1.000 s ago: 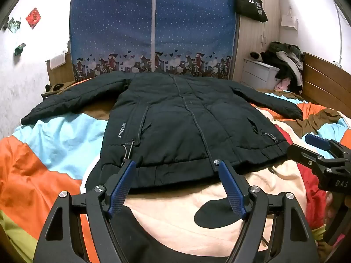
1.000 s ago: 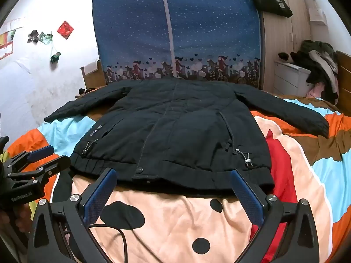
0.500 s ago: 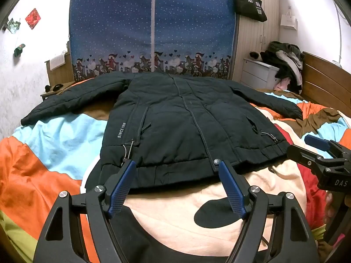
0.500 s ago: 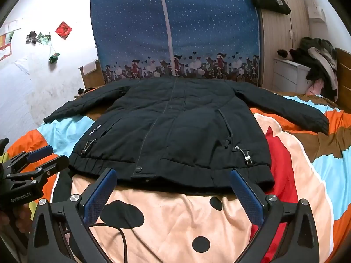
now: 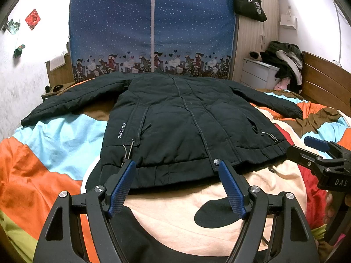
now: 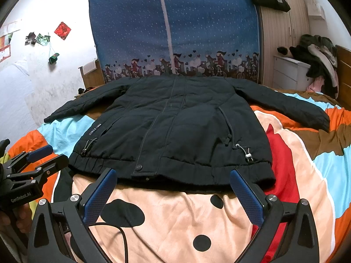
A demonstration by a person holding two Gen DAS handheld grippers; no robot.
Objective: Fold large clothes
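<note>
While both claws, the left claw (image 5: 176, 180) and the right claw (image 6: 173, 187), stand wide and hold nothing, the big black coat (image 5: 186, 127) lies flat on the bed (image 5: 54, 140) just ahead, so a grab could pinch the blanket (image 6: 175, 217) under its hem too.

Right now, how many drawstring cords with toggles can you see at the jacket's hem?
2. One cord hangs near the hem below the "SINCE 1968" print; the other cord sits by the opposite pocket of the jacket. Any on the underside would be hidden.

Nothing has changed: jacket (image 5: 186, 127) and both claws lie exactly as before.
</note>
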